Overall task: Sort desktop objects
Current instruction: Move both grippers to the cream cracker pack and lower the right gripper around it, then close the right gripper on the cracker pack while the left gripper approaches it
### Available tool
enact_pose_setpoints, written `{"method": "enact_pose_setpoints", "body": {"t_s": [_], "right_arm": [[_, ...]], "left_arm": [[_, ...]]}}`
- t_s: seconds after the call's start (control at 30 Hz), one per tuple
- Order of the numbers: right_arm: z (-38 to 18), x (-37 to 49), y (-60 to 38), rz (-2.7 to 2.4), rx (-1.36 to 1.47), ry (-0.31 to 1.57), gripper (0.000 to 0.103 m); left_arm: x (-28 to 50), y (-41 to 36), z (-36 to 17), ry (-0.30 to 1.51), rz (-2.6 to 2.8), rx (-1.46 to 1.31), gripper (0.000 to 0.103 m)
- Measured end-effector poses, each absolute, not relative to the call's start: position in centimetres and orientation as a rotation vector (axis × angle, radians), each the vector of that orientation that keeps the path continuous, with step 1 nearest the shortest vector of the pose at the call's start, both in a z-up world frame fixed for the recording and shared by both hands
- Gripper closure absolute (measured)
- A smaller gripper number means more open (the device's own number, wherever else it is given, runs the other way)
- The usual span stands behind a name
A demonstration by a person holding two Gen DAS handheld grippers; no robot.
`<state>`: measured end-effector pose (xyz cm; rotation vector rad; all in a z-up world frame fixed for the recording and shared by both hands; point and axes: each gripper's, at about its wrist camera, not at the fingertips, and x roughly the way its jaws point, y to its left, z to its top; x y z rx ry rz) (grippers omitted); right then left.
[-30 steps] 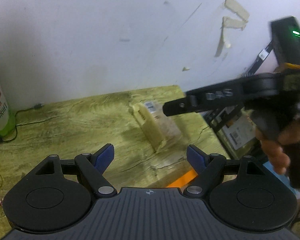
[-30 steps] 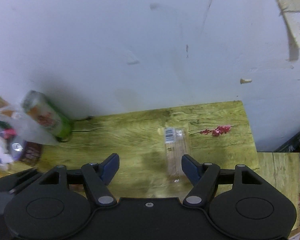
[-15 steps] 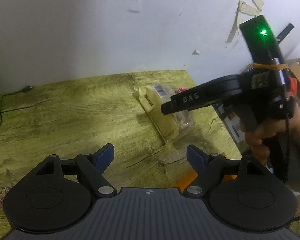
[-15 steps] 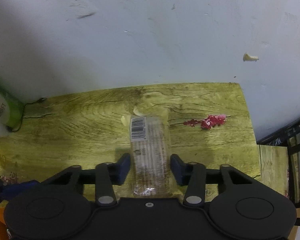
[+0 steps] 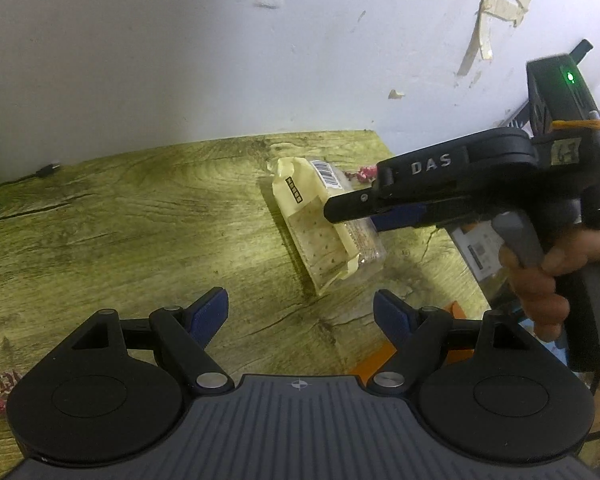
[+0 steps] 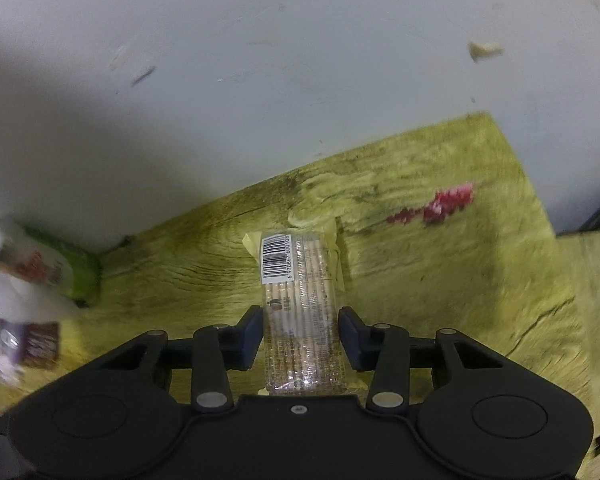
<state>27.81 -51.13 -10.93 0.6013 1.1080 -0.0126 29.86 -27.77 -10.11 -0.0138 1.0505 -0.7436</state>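
1. a clear-wrapped cracker pack (image 6: 300, 312) with a barcode label at its far end lies lengthwise on the yellow-green wooden desk (image 6: 440, 288), near the desk's right end and not far from the white wall (image 6: 300, 60).
2. the right gripper (image 6: 300, 338) straddles the pack's near half, its blue pads pressed against both long sides, so it is clamped on the pack; in the left wrist view the same gripper (image 5: 364, 216) comes in from the right, with a hand (image 5: 540, 280) wrapped around its grey trigger.
3. the left gripper (image 5: 300, 314) hangs over bare desk (image 5: 140, 220) just in front of the pack (image 5: 320, 232), its jaws spread apart with nothing between them.
4. a small red sprig (image 6: 436, 208) lies on the desk to the right of the pack, apart from it.
5. at the desk's far left, by the wall, a green can (image 6: 60, 264) lies tilted among blurred packets.
6. a thin black cable (image 5: 24, 178) runs along the desk's back edge.
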Motion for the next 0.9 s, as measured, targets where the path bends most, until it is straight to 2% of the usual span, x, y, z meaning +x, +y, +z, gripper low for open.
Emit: {"method": "enact_pose_setpoints", "body": {"t_s": [0.33,0.47,0.63,0.9], "right_arm": [[-13.2,25.3,-54.7,-0.017,0.945,1.068,0.061],[-14.1,24.2,-55.7,-0.025,1.048,1.054,0.057],[-14.7,23.2,-56.8,-0.049,1.102,1.036,0.053],[-14.1,22.4,-58.2,-0.117,1.021,1.031,0.053]], "left_arm": [[29.7,-28.5,-10.8,1.071,-0.762,0.000,0.022],[29.8,-28.5,-11.0,1.078,-0.763,0.001,0.022],[29.8,-28.5,-11.1,1.084,-0.762,0.007,0.022],[29.8,-28.6,-11.0,1.088,-0.770,0.009,0.022]]}}
